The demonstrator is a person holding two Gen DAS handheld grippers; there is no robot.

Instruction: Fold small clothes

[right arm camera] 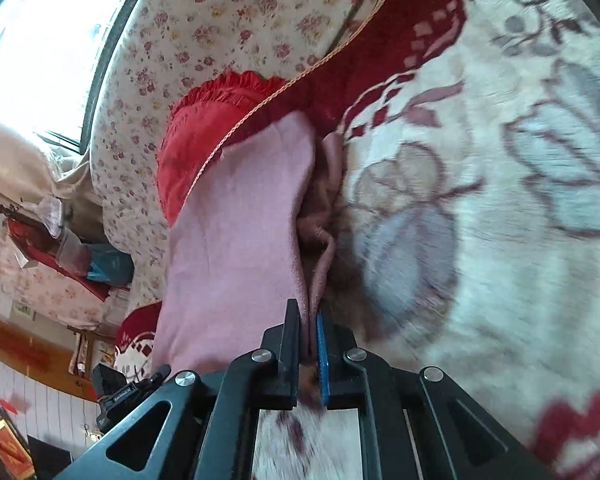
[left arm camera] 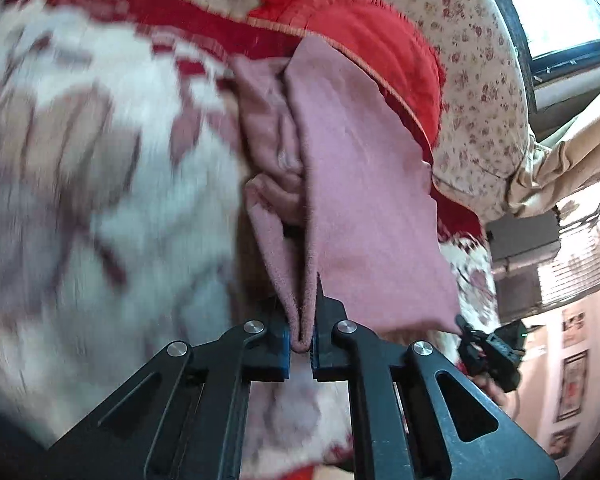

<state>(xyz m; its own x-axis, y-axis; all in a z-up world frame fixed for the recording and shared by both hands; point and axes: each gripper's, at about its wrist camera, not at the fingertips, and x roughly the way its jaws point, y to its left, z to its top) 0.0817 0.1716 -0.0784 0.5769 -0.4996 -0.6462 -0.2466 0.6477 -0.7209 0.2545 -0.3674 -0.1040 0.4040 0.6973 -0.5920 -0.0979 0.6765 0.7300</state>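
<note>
Black linkage arms of the left gripper (left arm camera: 301, 332) sit closest, its blue-padded jaws pinched tight on a doubled edge of the soft pink fleece garment (left arm camera: 364, 216). Opposite, the right gripper (right arm camera: 309, 330) is likewise clamped on another edge of that cloth. Between them it hangs in folds above the white-and-red flowered plush blanket (right arm camera: 480, 200), near a red frilled cushion (right arm camera: 204, 128).

My left gripper (left arm camera: 301, 334) and right gripper (right arm camera: 309, 334), both clamped on pink cloth (left arm camera: 364, 200) between my fingers.
</note>
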